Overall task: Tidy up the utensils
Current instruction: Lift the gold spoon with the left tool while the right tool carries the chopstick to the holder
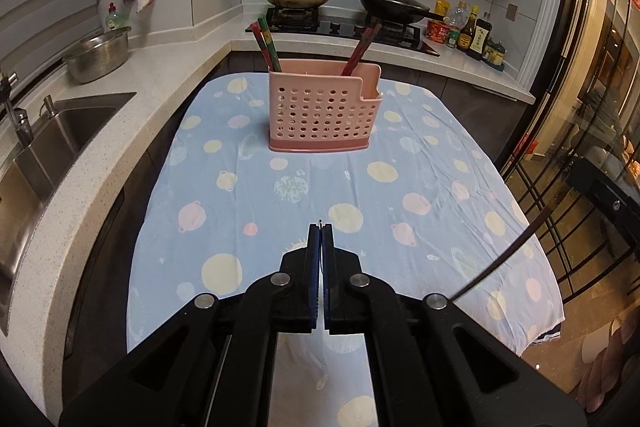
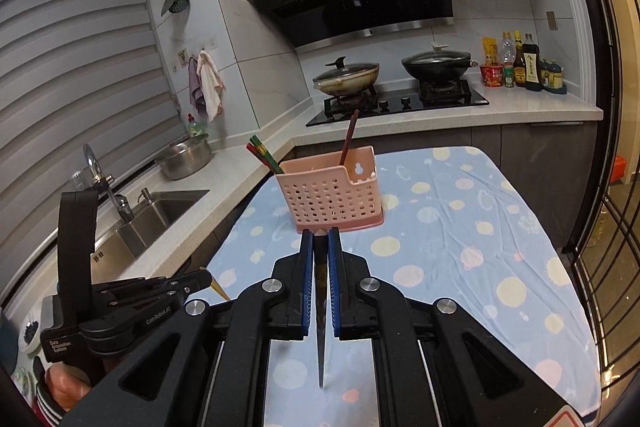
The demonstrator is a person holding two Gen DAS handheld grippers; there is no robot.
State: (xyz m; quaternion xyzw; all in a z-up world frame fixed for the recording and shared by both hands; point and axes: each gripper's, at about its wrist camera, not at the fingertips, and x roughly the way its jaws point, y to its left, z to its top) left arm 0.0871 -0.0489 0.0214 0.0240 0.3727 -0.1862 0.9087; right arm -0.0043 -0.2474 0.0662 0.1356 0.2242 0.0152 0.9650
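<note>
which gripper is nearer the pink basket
Right. The right gripper sits just short of the pink basket, holding a chopstick. The left gripper is farther back, with open cloth between.

Right claw point(image 2: 320, 239) grips a dark chopstick point(image 2: 320, 307).

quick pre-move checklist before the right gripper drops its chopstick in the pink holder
1. Right gripper has the dark chopstick clamped between its pads: ok.
2. Chopstick aimed down into the holder: not ok, its tip points back toward the camera.
3. Pink holder upright on the blue cloth: ok.
4. Room inside the holder: ok, chopsticks lean at its left end and one near the right, middle open.
5. Left gripper clear of the path: ok, off to the left, holding a yellow-tipped stick.
6. Left grip firm: cannot tell.
</note>
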